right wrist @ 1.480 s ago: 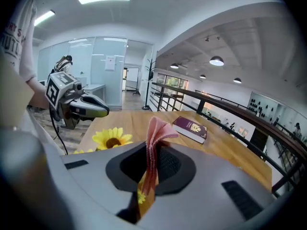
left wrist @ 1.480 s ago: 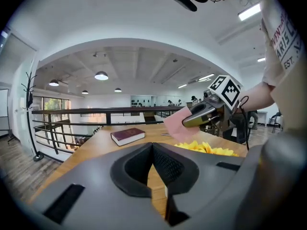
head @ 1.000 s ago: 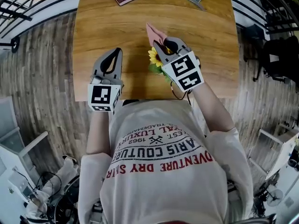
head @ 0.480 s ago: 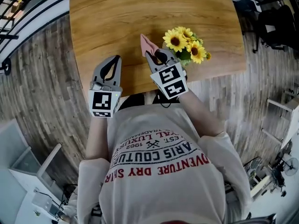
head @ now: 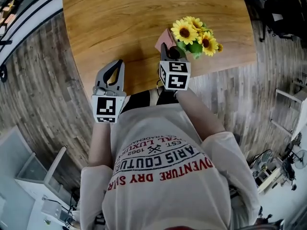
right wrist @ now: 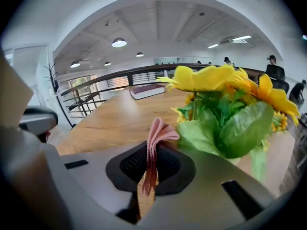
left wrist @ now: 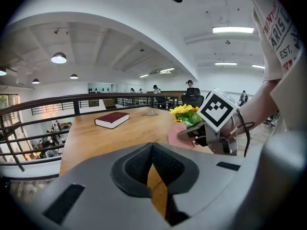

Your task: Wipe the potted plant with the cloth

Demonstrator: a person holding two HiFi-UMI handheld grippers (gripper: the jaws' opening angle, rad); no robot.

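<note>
The potted plant, yellow sunflowers over green leaves, stands near the wooden table's front right corner. In the right gripper view its blooms and leaves fill the right half, very close. My right gripper is shut on the pink cloth, just left of the plant; the folded cloth pokes up between the jaws. My left gripper is shut with nothing in it, over the table's front edge. From the left gripper view the plant and the right gripper's marker cube show at the right.
A dark red book lies far back on the wooden table; a metal clip sits beyond it. Black railings run along the table's left side. Wood-plank floor surrounds the table.
The right gripper with the cloth has rolled upright and come down beside the plant. The left gripper has sunk toward the table's front edge. The head view has shifted, so the plant now shows fully.
</note>
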